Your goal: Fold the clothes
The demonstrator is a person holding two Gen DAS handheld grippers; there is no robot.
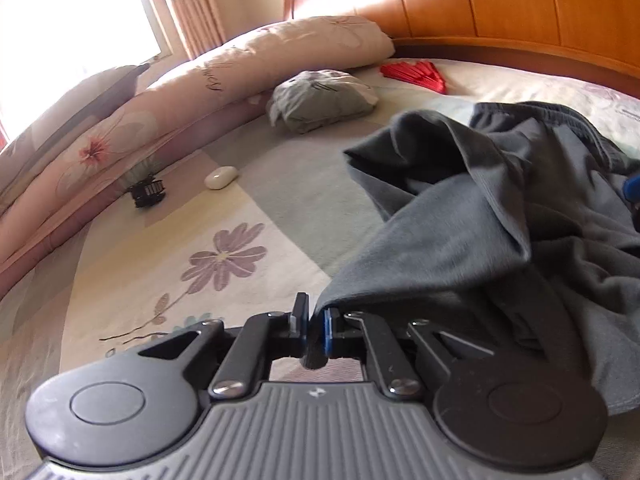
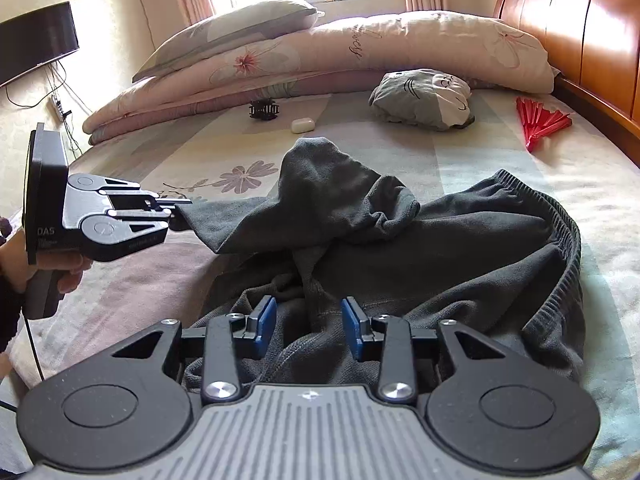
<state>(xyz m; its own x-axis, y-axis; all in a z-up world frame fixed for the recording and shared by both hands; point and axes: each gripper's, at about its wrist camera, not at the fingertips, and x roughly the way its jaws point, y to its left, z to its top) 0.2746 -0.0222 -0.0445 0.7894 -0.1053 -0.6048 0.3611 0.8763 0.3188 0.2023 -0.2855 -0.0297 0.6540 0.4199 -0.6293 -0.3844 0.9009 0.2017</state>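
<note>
A dark grey garment [image 2: 460, 248] with a ribbed waistband lies crumpled on the floral bedsheet [image 2: 500, 152]. My left gripper [image 2: 182, 208] comes in from the left, held by a hand [image 2: 74, 276]. It is shut on a corner of the garment and holds it slightly above the bed. In the left wrist view the cloth [image 1: 480, 240] runs out from between that gripper's [image 1: 314, 312] closed pads toward the right. My right gripper [image 2: 308, 316] stands open low over the near part of the garment. A raised fold of cloth lies between its blue pads [image 2: 266, 318], which do not press on it.
A grey bundle with a cat face [image 2: 424, 98], a red folding fan [image 2: 540, 120], a white earbud case [image 2: 303, 125] and a black hair clip [image 2: 263, 110] lie farther up the bed. A rolled quilt [image 2: 320, 60] lines the far side. The wooden headboard [image 2: 580, 40] stands on the right.
</note>
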